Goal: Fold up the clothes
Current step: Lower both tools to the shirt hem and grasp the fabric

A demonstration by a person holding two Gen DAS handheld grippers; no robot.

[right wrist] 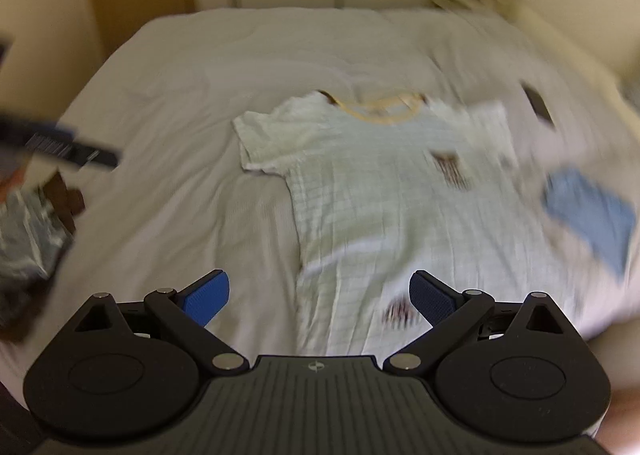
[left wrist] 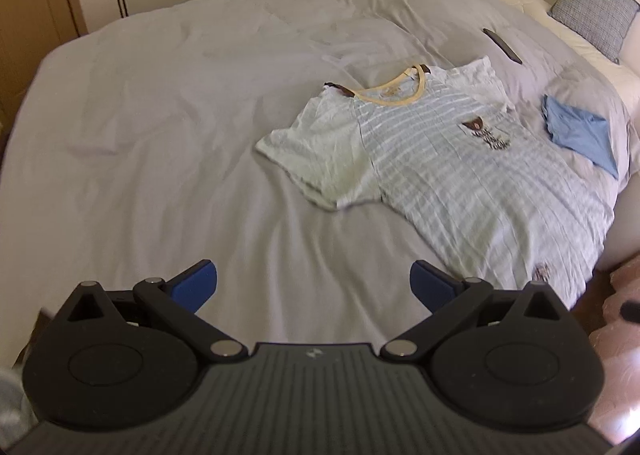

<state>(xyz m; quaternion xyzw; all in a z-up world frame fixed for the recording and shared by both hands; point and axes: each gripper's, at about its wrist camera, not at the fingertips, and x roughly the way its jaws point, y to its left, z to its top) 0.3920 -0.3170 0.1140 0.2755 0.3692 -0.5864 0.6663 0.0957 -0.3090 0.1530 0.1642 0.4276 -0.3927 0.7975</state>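
A pale striped T-shirt with a yellow collar lies spread flat, front up, on the grey bedcover, its neck toward the far side of the bed and its hem toward the near edge. The left tool hangs above bare cover with its blue pads wide apart and nothing between them; the shirt lies ahead of it and to its right, the near sleeve well apart from the pads. The right tool also stands wide apart and holds nothing; in its blurred view the lower part of the shirt lies directly ahead, the hem area showing between and just beyond its fingers, though whether they touch the cloth cannot be told. A folded blue garment rests on the cover just beside the shirt's right side. A dark phone-like slab lies beyond the shirt's far sleeve, and a grey checked pillow leans at the cream headboard.
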